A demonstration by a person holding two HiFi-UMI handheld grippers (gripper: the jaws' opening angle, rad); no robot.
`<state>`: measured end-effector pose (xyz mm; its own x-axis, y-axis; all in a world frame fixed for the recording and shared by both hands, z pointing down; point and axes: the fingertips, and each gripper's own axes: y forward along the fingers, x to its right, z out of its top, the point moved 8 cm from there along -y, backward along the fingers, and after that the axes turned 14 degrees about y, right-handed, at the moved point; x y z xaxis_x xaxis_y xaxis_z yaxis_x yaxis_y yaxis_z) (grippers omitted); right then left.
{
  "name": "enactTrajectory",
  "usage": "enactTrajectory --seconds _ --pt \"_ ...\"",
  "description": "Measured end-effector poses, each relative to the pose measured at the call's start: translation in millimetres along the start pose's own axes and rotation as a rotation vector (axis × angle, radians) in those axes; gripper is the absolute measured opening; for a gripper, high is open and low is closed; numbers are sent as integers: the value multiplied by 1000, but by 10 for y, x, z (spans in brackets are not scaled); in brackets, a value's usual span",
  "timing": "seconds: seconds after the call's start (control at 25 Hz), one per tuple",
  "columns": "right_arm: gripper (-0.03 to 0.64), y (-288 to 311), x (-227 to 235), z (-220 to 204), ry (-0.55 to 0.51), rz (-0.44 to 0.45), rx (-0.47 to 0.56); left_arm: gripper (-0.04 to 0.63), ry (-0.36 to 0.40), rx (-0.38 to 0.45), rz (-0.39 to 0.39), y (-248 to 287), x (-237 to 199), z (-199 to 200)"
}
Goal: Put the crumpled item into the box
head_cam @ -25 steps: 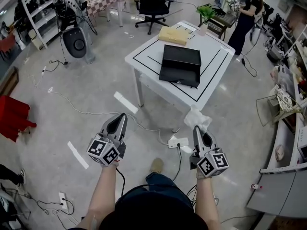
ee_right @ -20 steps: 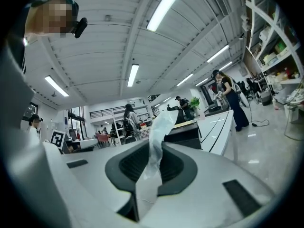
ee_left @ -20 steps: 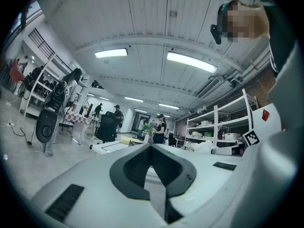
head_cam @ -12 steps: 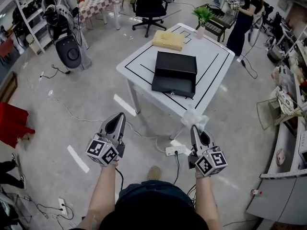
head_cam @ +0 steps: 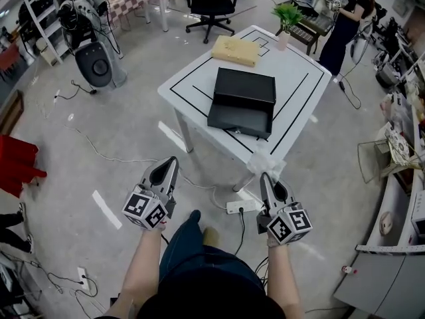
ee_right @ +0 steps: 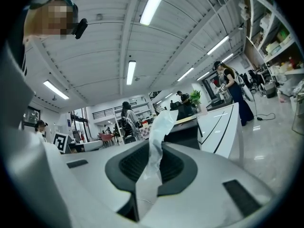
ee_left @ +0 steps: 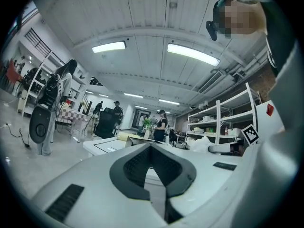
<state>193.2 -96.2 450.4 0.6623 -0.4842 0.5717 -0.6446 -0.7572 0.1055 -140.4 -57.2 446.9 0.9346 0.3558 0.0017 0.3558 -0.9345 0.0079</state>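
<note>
Box (head_cam: 242, 97) sits mid-counter (head_cam: 302, 78), ahead and slightly left of right tool (head_cam: 265, 178), which is the nearer one. Left tool (head_cam: 166, 170) is off to the side. Right tool is clamped on crumpled item (head_cam: 267, 162), a thin white wad sticking out of almost-closed jaws, at the counter's near edge in the head view. Left tool has jaws together, nothing between them. Can't tell where the box opens. The item's lower end is buried in the jaws.

We see a matt black box (head_cam: 244, 88) on a smooth white surface (head_cam: 194, 78). Behind the box lies a rough, pale yellow, foam-like block (head_cam: 234, 50). The crumpled item (head_cam: 265, 163) looks thin, wrinkled and translucent, like soft film.
</note>
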Motion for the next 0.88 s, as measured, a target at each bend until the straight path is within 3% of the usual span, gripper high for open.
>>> enactTrajectory --seconds 0.88 --pt "46 1040 336 430 -19 -59 -39 2 -16 -1 -67 1332 -668 -13"
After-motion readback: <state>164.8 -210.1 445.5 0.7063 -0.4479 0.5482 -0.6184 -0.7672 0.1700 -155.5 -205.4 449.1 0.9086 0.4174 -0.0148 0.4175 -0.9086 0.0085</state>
